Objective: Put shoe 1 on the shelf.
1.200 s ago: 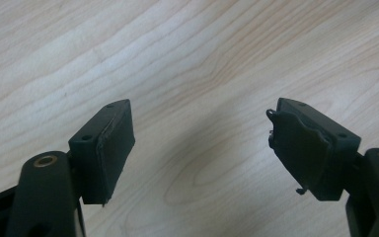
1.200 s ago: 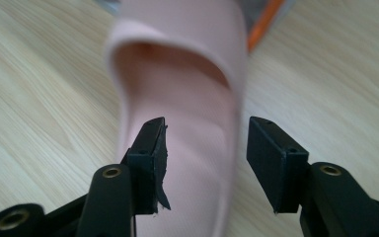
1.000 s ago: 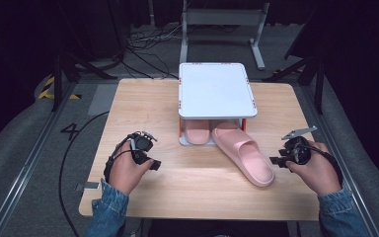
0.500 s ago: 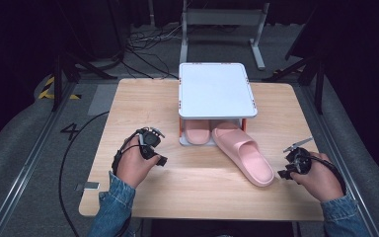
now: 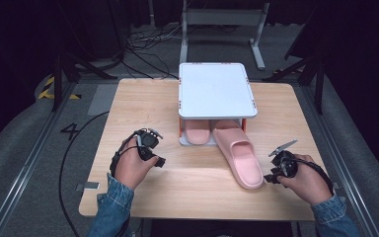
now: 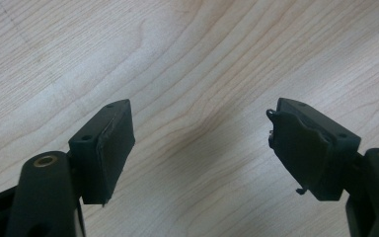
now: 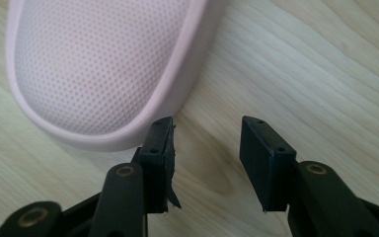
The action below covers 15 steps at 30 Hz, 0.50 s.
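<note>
A: Where does the pink slipper (image 5: 241, 158) lie?

B: Take the white two-level rack (image 5: 216, 90) at the far middle of the wooden table (image 5: 143, 103) as the landmark. This slipper has its toe end tucked under the rack's right front edge and its heel end sticking out onto the table toward the person, angled a little to the right. A second pink slipper (image 5: 197, 132) sits fully under the rack's top shelf, just to the left of the first, on the lower level.

A: And the right gripper (image 5: 282, 164)?

B: It is in front of the rack and off to its right, just beside the heel end of the outlying slipper. In the right gripper view its jaws stand partly apart with bare wood between them and hold nothing. One jaw is at the slipper's (image 7: 103, 69) heel rim; whether it touches the rim, I cannot tell. The other jaw is over the table.

A: The left gripper (image 5: 148, 143)?

B: In front of the rack and to its left, well apart from both slippers, held in the person's left hand (image 5: 131, 165). The left gripper view shows its jaws spread wide, wider than the right one's, with only wood grain (image 6: 197, 74) beyond them. It grips nothing.

A: Anything on top of the rack?

B: Its white top shelf is bare.
</note>
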{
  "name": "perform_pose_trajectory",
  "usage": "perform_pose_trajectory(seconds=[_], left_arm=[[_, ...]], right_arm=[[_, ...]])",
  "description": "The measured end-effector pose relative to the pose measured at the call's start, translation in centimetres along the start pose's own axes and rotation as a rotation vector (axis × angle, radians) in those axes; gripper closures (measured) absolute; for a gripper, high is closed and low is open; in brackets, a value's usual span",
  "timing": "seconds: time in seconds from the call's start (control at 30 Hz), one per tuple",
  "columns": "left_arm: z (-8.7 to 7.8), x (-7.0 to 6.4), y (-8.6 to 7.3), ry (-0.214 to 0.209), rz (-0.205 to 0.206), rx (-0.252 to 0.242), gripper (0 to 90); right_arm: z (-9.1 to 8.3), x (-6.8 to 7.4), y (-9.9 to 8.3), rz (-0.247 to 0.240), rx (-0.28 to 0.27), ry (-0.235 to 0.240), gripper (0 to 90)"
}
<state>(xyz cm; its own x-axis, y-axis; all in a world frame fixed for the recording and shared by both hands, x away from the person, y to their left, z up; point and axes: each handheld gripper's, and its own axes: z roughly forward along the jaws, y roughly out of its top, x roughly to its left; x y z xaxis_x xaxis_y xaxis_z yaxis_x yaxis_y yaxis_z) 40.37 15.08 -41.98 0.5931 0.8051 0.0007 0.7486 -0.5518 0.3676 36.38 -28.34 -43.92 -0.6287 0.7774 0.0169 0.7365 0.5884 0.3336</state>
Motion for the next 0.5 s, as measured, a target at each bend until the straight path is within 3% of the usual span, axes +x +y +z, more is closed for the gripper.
perform_pose_trajectory(seconds=[0.13,0.37,0.43,0.47,0.5], left_arm=[[0.0,0.1,-0.3,0.004,-0.005,0.002,24.9],[0.0,0.1,-0.3,0.002,-0.004,0.001,25.0],[0.0,0.1,-0.3,0.002,-0.005,0.001,24.9],[0.1,0.1,-0.3,0.000,-0.006,0.002,24.9],[0.1,0.1,-0.2,0.000,-0.002,0.004,24.9]], right_arm=[[0.3,1.6,1.0,-0.043,-0.013,0.023,57.0],[0.8,3.7,2.1,-0.100,-0.040,0.013,56.4],[0.6,3.8,2.0,-0.093,-0.039,0.017,57.0],[0.5,3.9,1.9,-0.084,-0.032,0.023,60.4],[0.1,4.4,1.7,-0.042,-0.001,0.041,68.3]])
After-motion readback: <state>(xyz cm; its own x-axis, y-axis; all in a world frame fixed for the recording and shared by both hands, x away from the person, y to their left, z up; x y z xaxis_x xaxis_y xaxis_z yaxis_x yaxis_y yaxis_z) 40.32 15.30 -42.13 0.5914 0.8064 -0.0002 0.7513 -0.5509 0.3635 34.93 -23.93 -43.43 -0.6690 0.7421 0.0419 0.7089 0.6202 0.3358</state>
